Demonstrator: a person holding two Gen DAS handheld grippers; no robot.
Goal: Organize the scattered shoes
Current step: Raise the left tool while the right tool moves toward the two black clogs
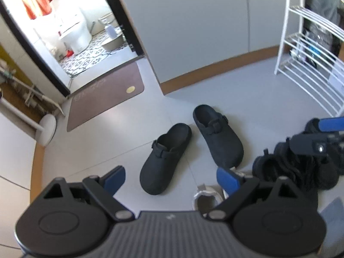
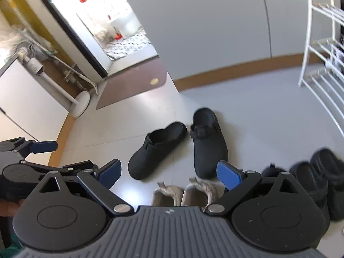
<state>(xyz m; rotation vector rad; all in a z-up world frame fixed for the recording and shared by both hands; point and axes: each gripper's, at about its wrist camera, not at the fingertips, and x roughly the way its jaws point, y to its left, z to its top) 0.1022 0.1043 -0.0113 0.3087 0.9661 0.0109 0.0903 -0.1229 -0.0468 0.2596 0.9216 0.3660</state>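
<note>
Now both my jaws hang wide and empty; black clogs (image 1: 165, 157) (image 2: 209, 144) lie ahead on the floor (image 1: 120, 133), toes splayed toward me, left gripper (image 1: 169, 180) nearer.

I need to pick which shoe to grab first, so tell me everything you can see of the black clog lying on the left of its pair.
The left black clog is a matte, suede-like slip-on with a rounded closed toe, an open heel and a strap with a buckle across the instep. It sits upright on the pale floor, toe toward the camera and angled left, heel close to the other clog; they may just touch. No gripper touches it.
</note>
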